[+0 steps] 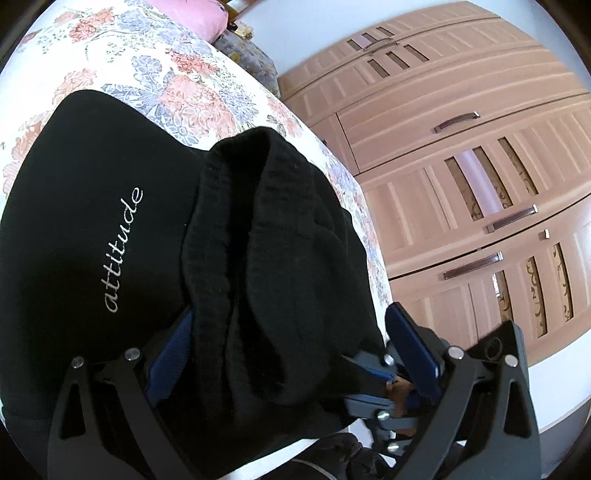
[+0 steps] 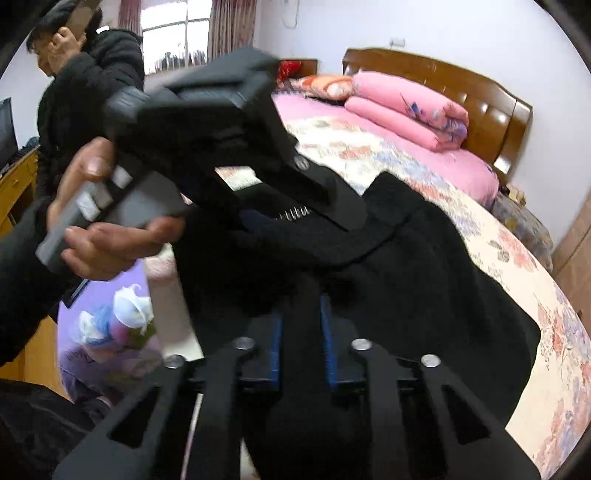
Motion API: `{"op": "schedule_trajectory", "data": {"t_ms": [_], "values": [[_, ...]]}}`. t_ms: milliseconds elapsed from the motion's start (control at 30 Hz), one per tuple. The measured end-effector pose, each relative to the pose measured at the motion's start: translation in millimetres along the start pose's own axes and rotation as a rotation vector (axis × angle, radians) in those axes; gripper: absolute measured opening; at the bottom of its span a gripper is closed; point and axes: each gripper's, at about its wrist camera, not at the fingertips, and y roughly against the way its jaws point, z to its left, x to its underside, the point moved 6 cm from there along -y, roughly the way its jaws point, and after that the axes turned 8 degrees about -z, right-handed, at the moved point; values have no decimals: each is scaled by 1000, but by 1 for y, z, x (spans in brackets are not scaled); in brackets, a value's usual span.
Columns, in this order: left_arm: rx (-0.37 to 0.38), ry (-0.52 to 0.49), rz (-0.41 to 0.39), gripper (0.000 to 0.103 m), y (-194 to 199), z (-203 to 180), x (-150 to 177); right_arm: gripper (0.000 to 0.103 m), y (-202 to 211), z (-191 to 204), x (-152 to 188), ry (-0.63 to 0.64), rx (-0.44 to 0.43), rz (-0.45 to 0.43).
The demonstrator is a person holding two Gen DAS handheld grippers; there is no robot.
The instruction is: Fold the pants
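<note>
Two tools were at work on one pair of black pants that lay on a bed with a flowered cover. From the left wrist view, my left tool had its blue pads set wide apart, with a thick bunch of the pants' ribbed band draped between them; whether the pads pressed the cloth I could not tell. White stitched lettering reading "attitude" ran along the flat part of the pants, beside that bunch. Past the bed's edge, beyond the pants, stood a wooden wardrobe with slatted doors and metal handles.

From the right wrist view, my right tool had its blue pads drawn close together, clamped on a fold of the black cloth. Above the pants, my left hand held the left tool's grey handle, and that tool's black body reached down onto the cloth. Beyond the pants, folded pink bedding rested near a brown headboard. Another person in a dark jacket stood beside the bed, near a curtained window.
</note>
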Motion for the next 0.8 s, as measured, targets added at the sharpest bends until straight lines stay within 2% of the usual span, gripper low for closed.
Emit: {"op": "schedule_trajectory", "data": {"t_ms": [133, 233, 333, 433, 467, 500, 533, 600, 633, 667, 700, 800], "values": [[-13, 2, 8, 99, -2, 0, 0, 19, 23, 9, -5, -16, -51, -60], [-16, -11, 25, 101, -7, -3, 2, 19, 21, 16, 6, 24, -55, -40], [-88, -46, 67, 101, -18, -2, 7, 19, 2, 27, 22, 53, -51, -10], [-147, -105, 105, 101, -27, -8, 13, 19, 3, 27, 16, 52, -31, -14], [-183, -136, 124, 98, -31, -11, 16, 20, 4, 26, 16, 48, -31, -16], [-227, -168, 132, 91, -33, -13, 17, 21, 4, 26, 17, 45, -29, -20], [-283, -205, 137, 74, -34, -13, 19, 23, 6, 25, 18, 45, -12, -32], [-300, -229, 139, 54, -30, -19, 18, 39, 10, 25, 20, 49, 2, -48], [-294, -234, 133, 39, -27, -21, 17, 61, 16, 26, 22, 31, -25, -59], [-286, -241, 118, 33, -22, -25, 15, 88, 23, 27, 23, 15, -42, -75], [-294, -255, 108, 31, -19, -27, 14, 98, 34, 24, 24, -3, -31, -104], [-361, -328, 67, 26, -15, -36, 18, 99, 80, 0, 35, -83, 46, -223]]}}
